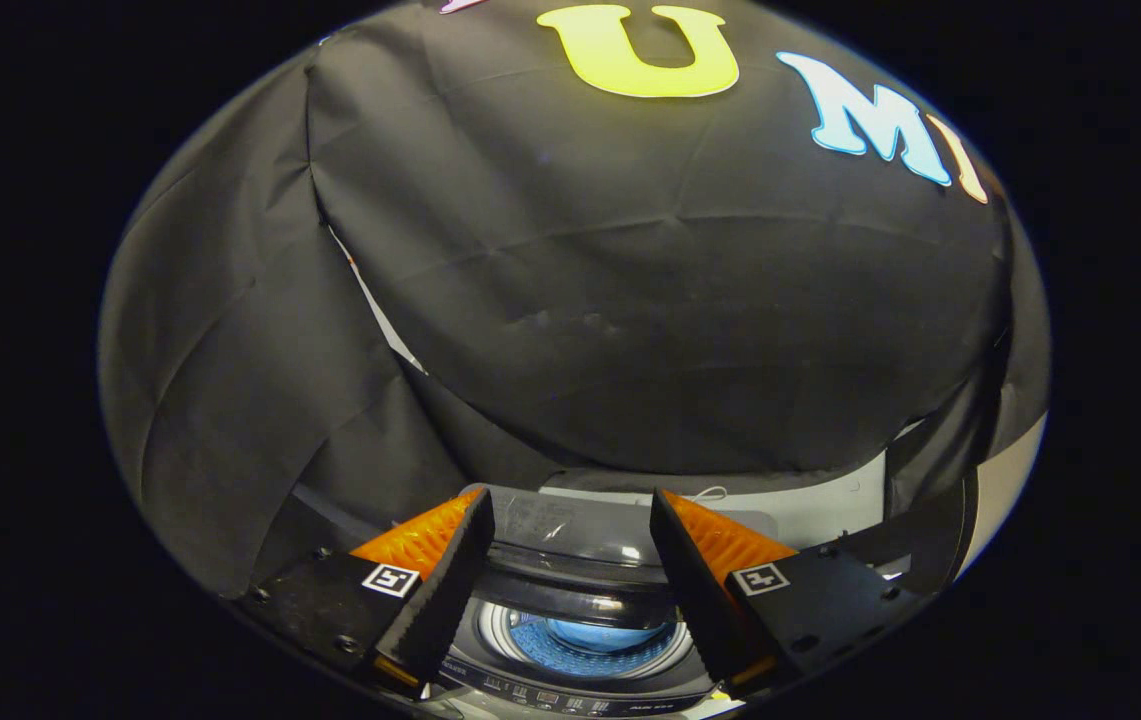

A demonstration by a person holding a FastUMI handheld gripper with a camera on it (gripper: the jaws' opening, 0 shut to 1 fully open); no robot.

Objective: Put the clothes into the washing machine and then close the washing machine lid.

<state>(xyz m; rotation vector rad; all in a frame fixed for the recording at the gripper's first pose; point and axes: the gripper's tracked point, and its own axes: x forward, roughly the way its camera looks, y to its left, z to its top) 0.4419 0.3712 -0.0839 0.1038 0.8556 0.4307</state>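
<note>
The gripper (572,520) hangs above the washing machine (580,690) with its fingers spread wide and nothing between them. Down in the gap between the fingers the round drum (590,640) shows, and inside it lies something blue, most likely the clothes (595,635), though the view is too small and curved to be sure how much of it sits below the rim. The lid (580,530) stands raised at the back of the opening, just beyond the fingertips, glossy and partly see-through, so the closing step looks not yet done. The risk from here lies with that lid: its surface looks smooth, and a finger pushing on it off-centre could slide off, or let it drop hard instead of easing down. If any cloth hangs over the drum's rim, the lid would catch on it and sit ajar. The black cloth wall (630,300) hangs close behind the machine and could snag a finger.
</note>
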